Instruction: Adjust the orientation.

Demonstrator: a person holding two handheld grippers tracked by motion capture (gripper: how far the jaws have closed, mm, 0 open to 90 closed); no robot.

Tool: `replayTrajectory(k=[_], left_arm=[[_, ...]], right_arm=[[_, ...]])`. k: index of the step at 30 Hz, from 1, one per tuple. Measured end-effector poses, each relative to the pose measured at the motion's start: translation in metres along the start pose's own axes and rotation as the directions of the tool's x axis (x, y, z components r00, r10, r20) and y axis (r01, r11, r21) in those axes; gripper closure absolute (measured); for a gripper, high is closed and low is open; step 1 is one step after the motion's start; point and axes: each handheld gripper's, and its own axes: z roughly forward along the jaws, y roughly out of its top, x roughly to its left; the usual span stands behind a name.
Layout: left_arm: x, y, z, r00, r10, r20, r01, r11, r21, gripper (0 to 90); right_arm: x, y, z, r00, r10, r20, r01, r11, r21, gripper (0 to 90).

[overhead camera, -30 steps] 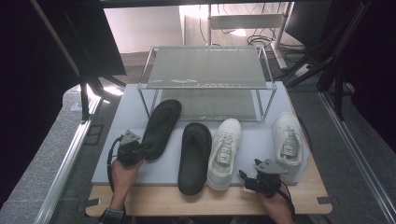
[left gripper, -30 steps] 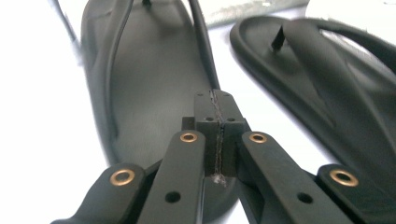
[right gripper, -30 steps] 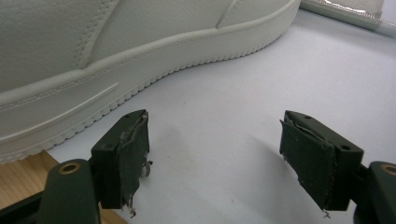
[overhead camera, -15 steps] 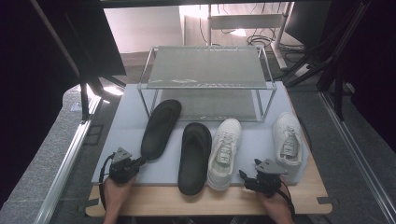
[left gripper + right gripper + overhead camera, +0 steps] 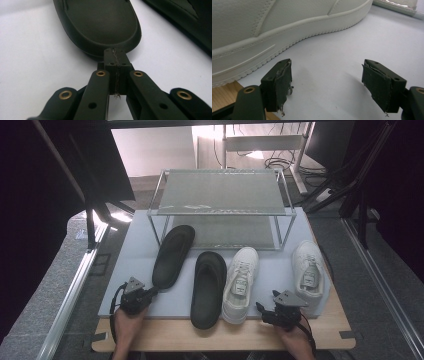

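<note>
Down at the near left of the counter [image 5: 150, 307], held the left tongs [image 5: 152, 292] with jaws pressed fully together and nothing between them. Pointed at the near end of the left black slipper [image 5: 173, 255], tips just short of its rim, as seen in the left gripper view, where the left tongs [image 5: 115, 56] sat closed in front of that slipper [image 5: 100, 22]. Lay flat on the grey mat [image 5: 135, 255], that slipper, angled with its far end toward the wire shoe rack [image 5: 220, 195]. Rested beside it, more upright in the high view, the second black slipper [image 5: 207, 287], also glimpsed at the upper right of the left gripper view [image 5: 185, 20].

Further right, stood a white sneaker [image 5: 241, 282] just beside the second slipper, and another white sneaker [image 5: 308, 272] apart from it, near the right edge of the mat.

At the near right, held the right tongs [image 5: 261, 309] wide open, empty, low over the mat, close to the near end of the middle sneaker. Showed in the right gripper view the right tongs [image 5: 327, 82] spread apart with bare mat between the pads, and the side of a white sneaker [image 5: 274, 25] just beyond the left jaw, not touched.
</note>
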Motion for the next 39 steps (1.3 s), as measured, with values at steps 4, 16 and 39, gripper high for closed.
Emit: replayTrajectory(k=[4, 16, 39], left_arm=[[0.0, 0.006, 0.007, 0.9999, -0.002, 0.016, 0.002, 1.0, 0.002, 89.5], [-0.006, 0.027, 0.024, 0.9997, 0.025, -0.001, -0.025, 0.9995, -0.018, 89.3], [-0.006, 0.051, 0.054, 0.9989, 0.03, -0.035, -0.031, 0.9981, -0.053, 89.1]], right_arm=[[0.0, 0.0, 0.0, 1.0, -0.001, 0.0, 0.001, 1.0, 0.0, 24.3], [0.0, 0.0, 0.0, 1.0, 0.0, 0.0, 0.0, 1.0, 0.0, 24.3], [0.0, 0.0, 0.0, 1.0, -0.002, 0.0, 0.002, 1.0, -0.001, 24.3]])
